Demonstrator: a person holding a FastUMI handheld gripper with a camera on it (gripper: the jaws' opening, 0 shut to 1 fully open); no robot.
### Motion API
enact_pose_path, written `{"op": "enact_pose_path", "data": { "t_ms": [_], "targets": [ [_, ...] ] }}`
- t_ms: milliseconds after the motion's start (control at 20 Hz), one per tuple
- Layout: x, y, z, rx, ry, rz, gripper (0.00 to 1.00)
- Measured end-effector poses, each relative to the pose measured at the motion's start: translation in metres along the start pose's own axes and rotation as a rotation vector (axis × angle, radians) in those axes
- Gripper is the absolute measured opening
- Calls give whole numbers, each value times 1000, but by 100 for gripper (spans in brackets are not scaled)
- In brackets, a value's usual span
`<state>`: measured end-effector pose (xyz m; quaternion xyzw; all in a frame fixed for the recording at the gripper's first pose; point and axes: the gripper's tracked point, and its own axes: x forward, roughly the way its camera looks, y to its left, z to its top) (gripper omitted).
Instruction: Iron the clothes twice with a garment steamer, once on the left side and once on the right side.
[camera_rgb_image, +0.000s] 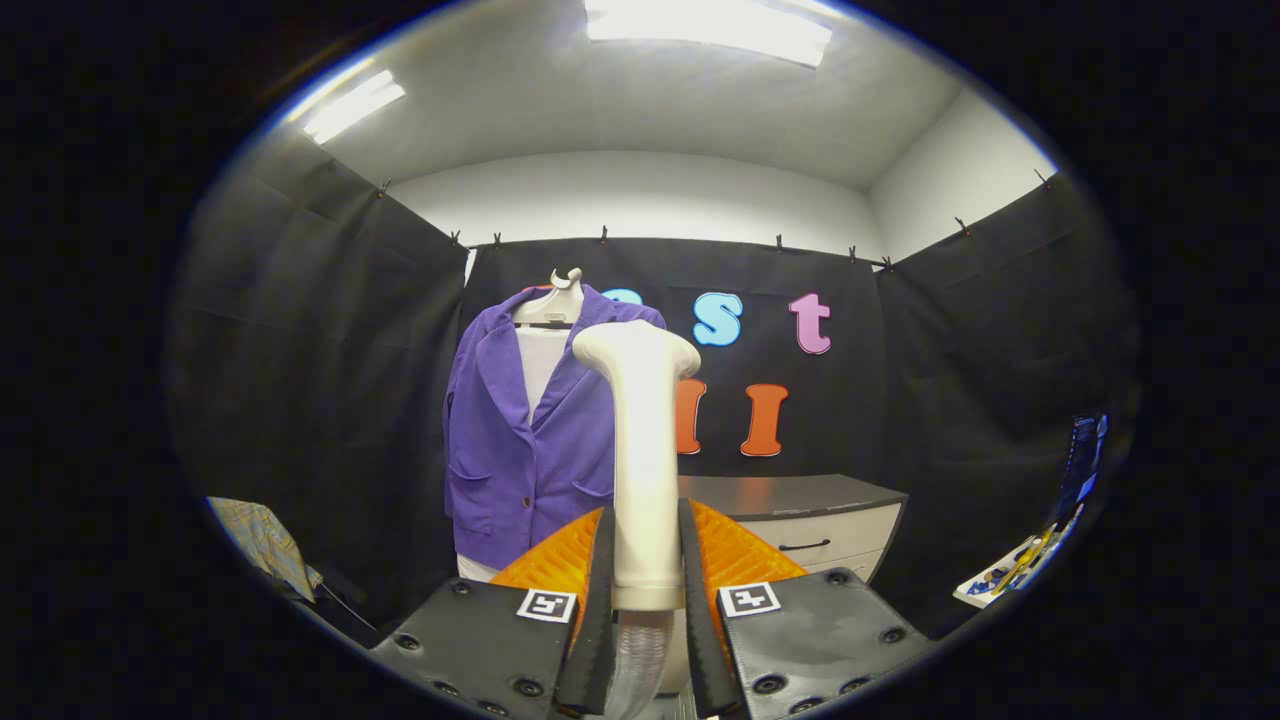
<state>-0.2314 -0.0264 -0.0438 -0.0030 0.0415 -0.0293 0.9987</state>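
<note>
A purple jacket (520, 430) hangs on a white hanger (552, 300) over a white torso form, beyond my fingers and a little left of them. My gripper (645, 570) is shut on the cream handle of the garment steamer (642, 450), which stands upright between both fingers. The steamer's wide head (636, 350) rises in front of the jacket's right shoulder, apart from the cloth by a distance I cannot judge. A clear ribbed hose (638, 655) leaves the handle's lower end between the fingers.
A low cabinet (810, 520) with a dark top and pale drawers stands right of the jacket. A plaid cloth (262, 545) lies low at the left. Some colourful packaging (1020, 570) sits at the far right.
</note>
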Motion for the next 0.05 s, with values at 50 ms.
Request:
{"op": "enact_pose_path", "data": {
  "t_ms": [50],
  "targets": [
    [-2, -1, -1, -2, 1, 2, 39]
  ]
}}
